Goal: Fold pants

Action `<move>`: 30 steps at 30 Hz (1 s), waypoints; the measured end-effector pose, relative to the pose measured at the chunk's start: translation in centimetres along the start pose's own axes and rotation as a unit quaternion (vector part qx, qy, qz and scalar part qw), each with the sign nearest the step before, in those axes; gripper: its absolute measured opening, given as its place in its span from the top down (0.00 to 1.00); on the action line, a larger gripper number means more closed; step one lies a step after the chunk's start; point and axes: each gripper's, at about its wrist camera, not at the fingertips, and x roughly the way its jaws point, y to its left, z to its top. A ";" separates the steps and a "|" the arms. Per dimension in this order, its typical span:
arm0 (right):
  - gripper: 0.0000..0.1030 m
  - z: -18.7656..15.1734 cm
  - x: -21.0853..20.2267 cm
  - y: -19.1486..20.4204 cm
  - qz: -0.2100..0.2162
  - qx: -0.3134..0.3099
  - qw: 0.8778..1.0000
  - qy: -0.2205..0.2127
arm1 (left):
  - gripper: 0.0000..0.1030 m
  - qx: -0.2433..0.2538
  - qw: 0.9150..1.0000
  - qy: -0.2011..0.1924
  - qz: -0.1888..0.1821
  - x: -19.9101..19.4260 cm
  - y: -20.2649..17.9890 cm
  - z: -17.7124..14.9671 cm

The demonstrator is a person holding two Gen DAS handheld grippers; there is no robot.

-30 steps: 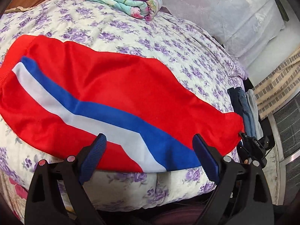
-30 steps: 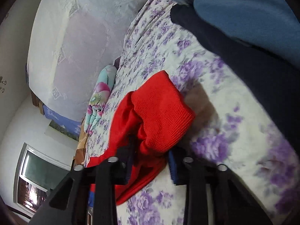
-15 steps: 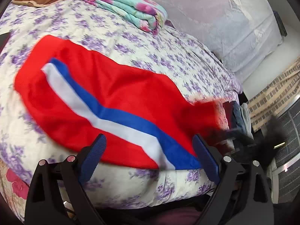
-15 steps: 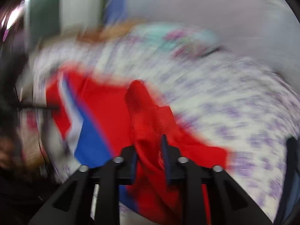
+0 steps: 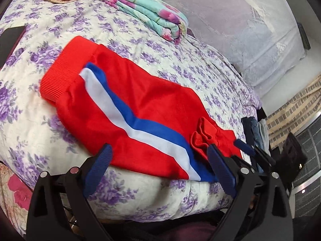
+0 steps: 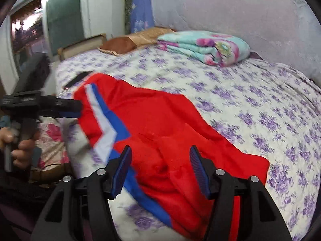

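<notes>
Red pants with the blue/white side stripe lie flat along the near edge of the bed, waistband toward the left end. The leg end is bunched into a small lump toward the right end, so the fold looks only half laid

Left tool: jaws apart, holding nothing, hovering just off the near edge of the bed over the lower hem of the pants. Right tool: jaws apart too, empty, poised above the red fabric near the doubled-over part; no cloth between the pads in either view

Judgement on the step: the cuff end needs to be re-gripped and carried up to the waistband, or at least flattened first. To do that well:
- grab the cuff lump with the right tool through both layers, not just the top ply, or the legs will split apart
- pin or pinch the near hem with the left tool so the body doesn't drag toward the waistband
- lift low, lay the cuff edge flush on the waistband rib, stripe lined up on stripe
- release only once cloth is flat; then smooth outward

Risk: fleece-like fabric looks soft and slippery on the quilted cover, and it sits close to the bed's near edge, so a hard pull could slide it off

Folded floral blanket and dark phone-like slab sit well apart, not in the way
</notes>
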 end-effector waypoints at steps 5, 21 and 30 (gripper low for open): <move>0.73 -0.2 4.5 -0.4 0.011 -0.002 0.997 0.079 | 0.10 -0.004 1.000 0.000 0.001 -0.1 -0.1 -0.2; 0.91 0.0 1.7 3.3 0.111 -0.063 0.991 0.036 | 0.10 -0.010 1.000 -0.001 -0.001 -0.3 0.2 -0.5; 0.55 -1.1 0.8 4.8 0.052 -0.131 0.990 0.017 | 0.10 -0.022 1.000 -0.003 -0.002 -0.8 0.8 -0.7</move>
